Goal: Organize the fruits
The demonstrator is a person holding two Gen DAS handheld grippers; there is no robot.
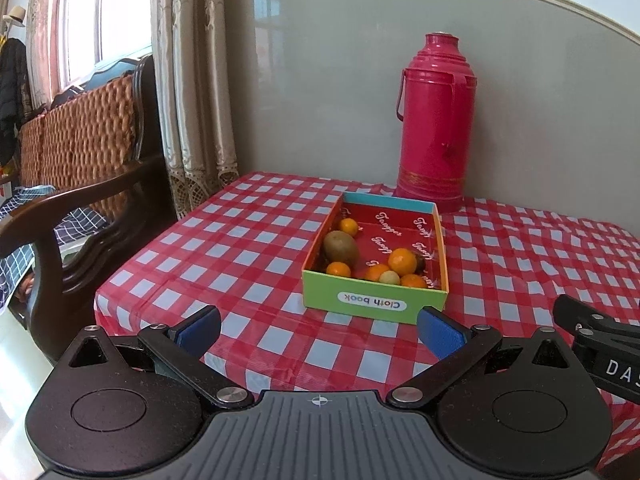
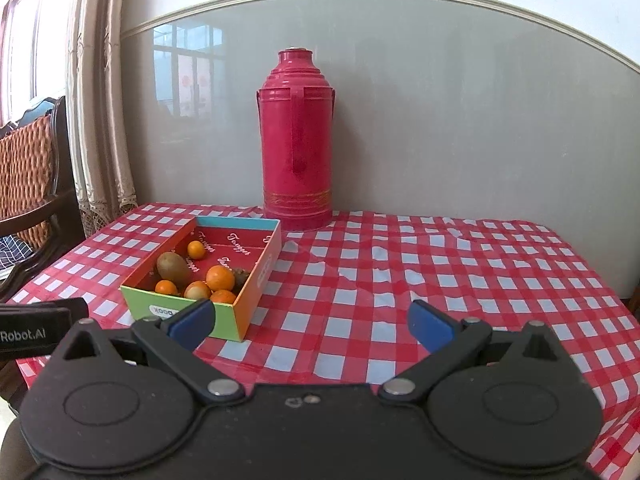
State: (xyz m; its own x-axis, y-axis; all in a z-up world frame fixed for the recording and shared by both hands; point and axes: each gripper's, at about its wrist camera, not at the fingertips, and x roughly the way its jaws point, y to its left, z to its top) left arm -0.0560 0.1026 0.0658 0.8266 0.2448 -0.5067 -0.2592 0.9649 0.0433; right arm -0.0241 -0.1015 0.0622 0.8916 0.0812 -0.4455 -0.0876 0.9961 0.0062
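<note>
A shallow cardboard box (image 1: 374,302) (image 2: 248,304) with a green front reading "Cloth book" and a red lining sits on the checked tablecloth. Inside lie a brown kiwi (image 1: 341,246) (image 2: 173,267), several oranges, the largest (image 1: 402,261) (image 2: 220,278), and a small pale green fruit (image 1: 389,278) (image 2: 197,292). My left gripper (image 1: 319,330) is open, held back from the box's front wall with nothing between its blue pads. My right gripper (image 2: 312,326) is open too, to the right of the box over bare cloth.
A tall pink thermos flask (image 1: 433,120) (image 2: 297,136) stands behind the box against the grey wall. A dark wooden chair (image 1: 84,204) with a woven cushion is at the table's left edge, curtains behind it. Red-and-white cloth (image 2: 460,272) stretches right of the box.
</note>
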